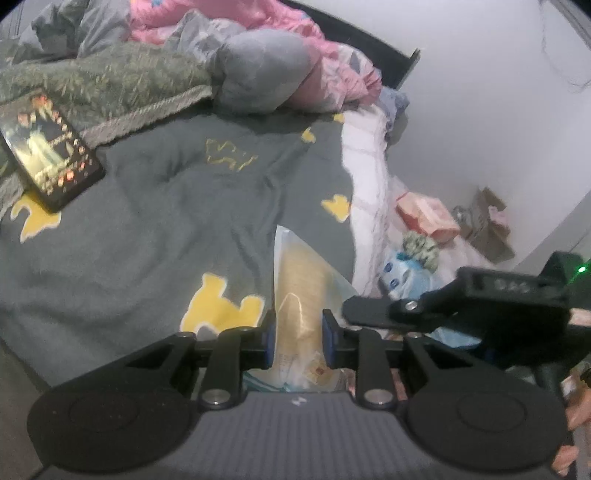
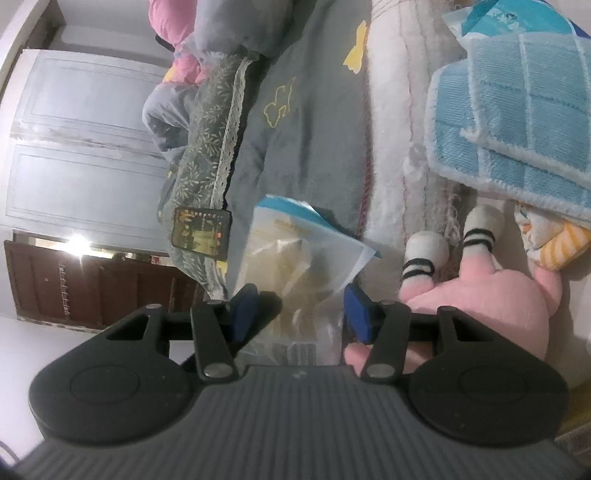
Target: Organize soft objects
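1. The left gripper [image 1: 298, 341] has its jaws drawn narrow, both blue pads pressed against a clear plastic packet [image 1: 301, 291] holding something pale yellow.
2. In the right wrist view the right gripper [image 2: 301, 314] stands about half open; the same packet [image 2: 295, 280] lies between its blue pads, but whether the pads press on it cannot be told.
3. The packet's long axis runs from 6 toward 12 o'clock in the left wrist view, its narrow end pointing away from the camera, over the bed's edge.
4. The grey blanket with yellow shapes [image 1: 166, 206] spreads from 9 to 12 o'clock of the packet; a phone with a lit screen [image 1: 50, 158] rests at 10 o'clock, partly on a green lace-edged throw [image 1: 110, 81].
5. A grey pillow [image 1: 262, 70] and pink bedding [image 1: 240, 18] lie at 12 o'clock.
6. The right gripper's body [image 1: 480, 299] crosses at 3 o'clock, just beside the packet.
7. In the right wrist view a pink plush toy [image 2: 480, 306] lies at 3 o'clock and blue quilted cloths [image 2: 517, 110] at 1 o'clock.
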Available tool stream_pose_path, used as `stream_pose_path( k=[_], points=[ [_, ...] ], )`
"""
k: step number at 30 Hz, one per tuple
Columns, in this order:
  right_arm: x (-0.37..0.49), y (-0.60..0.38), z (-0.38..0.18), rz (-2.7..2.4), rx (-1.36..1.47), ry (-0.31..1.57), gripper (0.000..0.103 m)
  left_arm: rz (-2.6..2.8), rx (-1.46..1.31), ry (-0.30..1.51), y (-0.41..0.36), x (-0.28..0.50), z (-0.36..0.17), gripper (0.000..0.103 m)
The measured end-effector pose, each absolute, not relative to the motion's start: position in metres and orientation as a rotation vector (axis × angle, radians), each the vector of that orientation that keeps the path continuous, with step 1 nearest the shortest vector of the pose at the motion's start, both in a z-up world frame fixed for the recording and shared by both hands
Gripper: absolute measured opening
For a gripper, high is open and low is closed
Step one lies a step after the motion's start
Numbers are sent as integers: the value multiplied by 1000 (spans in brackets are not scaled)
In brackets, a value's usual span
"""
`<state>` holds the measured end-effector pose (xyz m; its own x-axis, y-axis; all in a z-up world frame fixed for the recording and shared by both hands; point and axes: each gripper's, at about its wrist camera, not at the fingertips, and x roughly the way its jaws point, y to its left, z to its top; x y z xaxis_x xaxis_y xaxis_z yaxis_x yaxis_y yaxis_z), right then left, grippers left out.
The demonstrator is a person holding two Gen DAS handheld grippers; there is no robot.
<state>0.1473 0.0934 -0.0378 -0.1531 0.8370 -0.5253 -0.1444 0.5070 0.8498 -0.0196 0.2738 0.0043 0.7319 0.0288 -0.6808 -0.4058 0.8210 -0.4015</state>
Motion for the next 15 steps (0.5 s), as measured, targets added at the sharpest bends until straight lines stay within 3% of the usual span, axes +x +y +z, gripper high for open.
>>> stream_pose_path(
  k=[8, 13, 15],
  points=[
    [151, 59, -44, 1013, 907, 1504, 64, 162, -651, 605, 268, -30, 37, 24],
    [151, 35, -28, 1070, 977, 1414, 65, 85, -699, 568, 257, -33, 47, 24],
    [151, 21, -18, 1089, 980, 1368, 60, 53, -714, 553, 249, -33, 51, 24]
  ],
)
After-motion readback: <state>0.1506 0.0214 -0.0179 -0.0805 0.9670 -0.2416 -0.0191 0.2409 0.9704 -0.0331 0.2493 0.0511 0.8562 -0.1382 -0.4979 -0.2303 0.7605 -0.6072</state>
